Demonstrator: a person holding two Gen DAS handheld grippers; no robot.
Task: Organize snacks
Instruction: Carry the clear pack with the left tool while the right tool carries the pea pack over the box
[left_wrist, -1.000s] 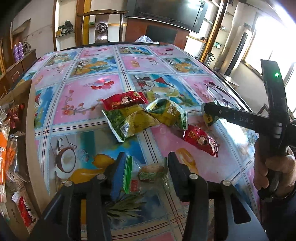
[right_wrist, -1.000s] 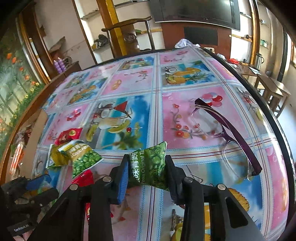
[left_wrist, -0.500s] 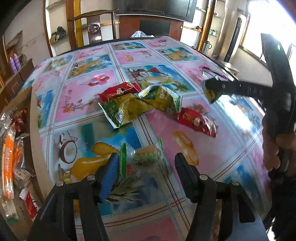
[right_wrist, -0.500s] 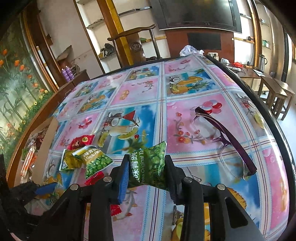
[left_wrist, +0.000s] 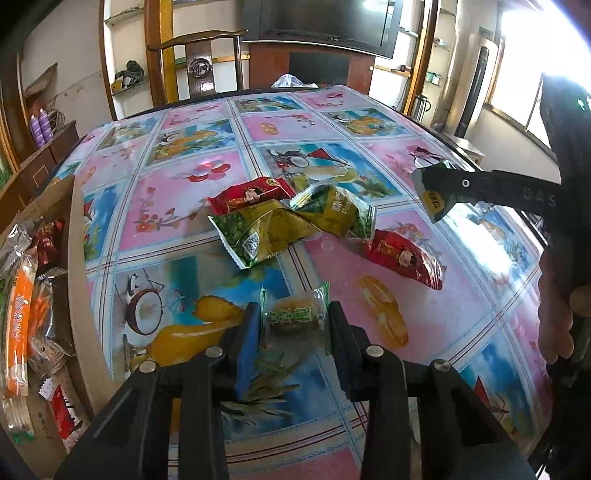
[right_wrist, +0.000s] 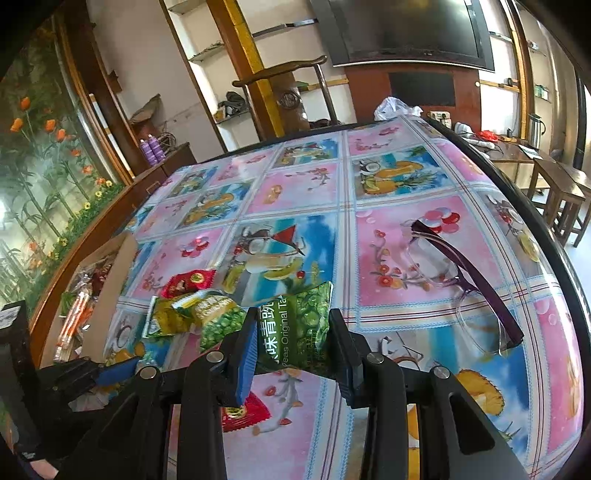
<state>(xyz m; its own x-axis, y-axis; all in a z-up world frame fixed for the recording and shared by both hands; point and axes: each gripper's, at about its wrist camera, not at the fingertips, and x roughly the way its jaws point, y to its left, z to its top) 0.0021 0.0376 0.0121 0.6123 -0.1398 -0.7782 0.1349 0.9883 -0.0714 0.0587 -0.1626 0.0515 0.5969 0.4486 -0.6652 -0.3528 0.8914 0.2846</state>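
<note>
My right hand-held gripper (right_wrist: 293, 345) is clamped on a green crinkled pea-snack packet (right_wrist: 295, 332), lifted above the tabletop (right_wrist: 303, 188) with its glossy fruit-print cloth. My left hand-held gripper (left_wrist: 291, 334) is closing its jaws on a small clear-wrapped green pastry (left_wrist: 295, 315) at the near edge. The far half lies open. At the left edge, a brown cardboard box (left_wrist: 79, 280) holds orange and red packets. Mid-tabletop sit green and red snack packets (left_wrist: 291, 221); purple-framed glasses (right_wrist: 465, 288) lie right.

Purple-framed glasses (right_wrist: 476, 291) lie folded on the fruit-print tablecloth (right_wrist: 303, 188) (a wooden chair (left_wrist: 201, 55) stands behind).
</note>
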